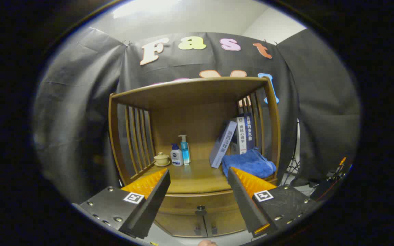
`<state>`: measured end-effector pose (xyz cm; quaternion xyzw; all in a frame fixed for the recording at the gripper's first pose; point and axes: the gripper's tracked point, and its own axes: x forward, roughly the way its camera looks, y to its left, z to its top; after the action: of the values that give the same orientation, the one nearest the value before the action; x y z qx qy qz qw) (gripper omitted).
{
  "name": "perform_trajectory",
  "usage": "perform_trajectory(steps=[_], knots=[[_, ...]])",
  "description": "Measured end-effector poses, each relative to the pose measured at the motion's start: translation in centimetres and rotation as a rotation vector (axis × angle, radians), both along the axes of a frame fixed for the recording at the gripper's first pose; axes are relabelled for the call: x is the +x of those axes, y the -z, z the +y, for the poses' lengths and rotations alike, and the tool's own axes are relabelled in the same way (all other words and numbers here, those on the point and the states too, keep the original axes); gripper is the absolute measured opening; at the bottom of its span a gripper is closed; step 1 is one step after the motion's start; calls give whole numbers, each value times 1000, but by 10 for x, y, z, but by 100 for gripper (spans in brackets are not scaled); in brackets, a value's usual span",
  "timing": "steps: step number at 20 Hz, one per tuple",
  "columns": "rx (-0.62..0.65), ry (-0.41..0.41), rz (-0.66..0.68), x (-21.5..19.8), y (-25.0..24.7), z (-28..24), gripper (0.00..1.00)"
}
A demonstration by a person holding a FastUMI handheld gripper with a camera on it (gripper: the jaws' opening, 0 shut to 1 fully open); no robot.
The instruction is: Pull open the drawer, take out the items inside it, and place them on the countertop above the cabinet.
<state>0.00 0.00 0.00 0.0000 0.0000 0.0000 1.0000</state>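
Your gripper hangs with fingers spread wide and empty before the closed drawer, bottles, books and towel crowding the countertop.

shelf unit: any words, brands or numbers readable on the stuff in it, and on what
books: printed characters run down the spines, too small and blurred to quote.
white bottle: a dark label patch, too small to read.
pump bottle: no text can be made out.
gripper: open, the drawer knob beyond and between its fingers; a square black-and-white marker on each, no words or numbers.
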Motion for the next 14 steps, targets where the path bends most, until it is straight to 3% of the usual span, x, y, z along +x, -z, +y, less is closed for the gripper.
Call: perform_trajectory(steps=[4, 14], knots=[[16, 53, -8, 10, 20, -42, 100], [4, 2, -35, -8, 13, -32, 100]])
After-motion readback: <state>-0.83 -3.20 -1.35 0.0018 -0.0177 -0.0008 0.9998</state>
